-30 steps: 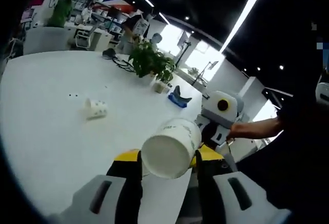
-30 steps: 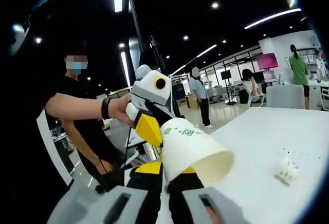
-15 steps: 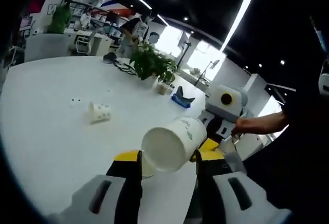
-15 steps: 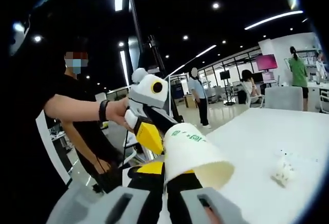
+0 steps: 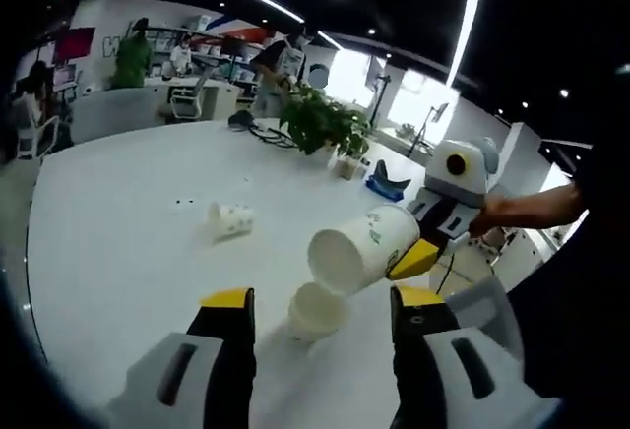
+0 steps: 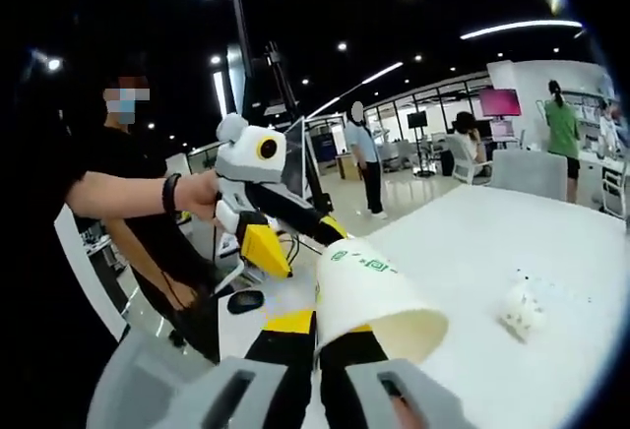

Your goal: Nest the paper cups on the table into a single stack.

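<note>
Paper cup (image 6: 374,296) clamped tilted in right gripper (image 6: 317,345), poised just above upright cup (image 5: 317,309) on white surface (image 5: 118,252) between spread jaws of left gripper (image 5: 313,323); nesting not begun, spotted cup (image 5: 231,219) lying farther off, unstacked.

**Green print, none of it readable**

The cup (image 6: 377,296) carries green marks on its side — too blurred to make out as letters — in the right gripper view at about 6 o'clock. In the left gripper view the cup (image 5: 359,249) shows a similar green smudge, equally unreadable.
</note>
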Demonstrator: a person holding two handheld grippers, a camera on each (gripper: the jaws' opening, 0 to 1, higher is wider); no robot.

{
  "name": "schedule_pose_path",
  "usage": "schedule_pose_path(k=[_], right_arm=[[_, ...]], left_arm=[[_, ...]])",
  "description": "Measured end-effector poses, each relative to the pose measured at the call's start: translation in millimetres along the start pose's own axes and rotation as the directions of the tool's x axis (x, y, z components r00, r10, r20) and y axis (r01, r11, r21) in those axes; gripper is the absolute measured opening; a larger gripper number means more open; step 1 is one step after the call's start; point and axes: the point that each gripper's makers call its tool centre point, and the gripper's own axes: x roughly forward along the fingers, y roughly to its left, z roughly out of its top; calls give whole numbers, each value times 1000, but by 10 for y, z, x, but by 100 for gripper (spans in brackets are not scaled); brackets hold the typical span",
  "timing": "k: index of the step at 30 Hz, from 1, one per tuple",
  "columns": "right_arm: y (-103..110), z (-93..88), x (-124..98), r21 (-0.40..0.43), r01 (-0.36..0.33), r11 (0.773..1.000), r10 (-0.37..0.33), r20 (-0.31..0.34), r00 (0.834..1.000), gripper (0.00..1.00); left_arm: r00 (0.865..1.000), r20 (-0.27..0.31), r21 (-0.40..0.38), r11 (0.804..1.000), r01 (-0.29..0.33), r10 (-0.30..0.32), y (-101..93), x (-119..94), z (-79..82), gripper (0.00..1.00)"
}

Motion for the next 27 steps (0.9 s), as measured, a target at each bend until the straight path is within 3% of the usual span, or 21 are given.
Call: schedule_pose_path(k=[6, 10, 16, 21, 27], right_arm=[[-59, -71, 15, -2, 4, 1000, -4, -54, 999, 0], [-70, -130, 21, -17, 11, 1000, -13, -102, 995, 0], [-158, -253, 3, -40, 17, 999, -25, -193, 981, 0], [-225, -382, -10, -92, 7, 996, -33, -283, 958, 0], [-290, -551, -6, -154, -26, 988, -38, -399, 916, 0]], left_arm=[[997, -19, 55, 996, -69, 70, 124, -5, -101, 59], [995, -41, 86, 993, -83, 87, 185, -5, -168, 60], [994, -56, 100, 991, -86, 92, 101, 14, -264, 61], [993, -73, 104, 991, -88, 96, 118, 33, -410, 62], [988, -105, 127, 987, -96, 109, 7, 40, -525, 63]])
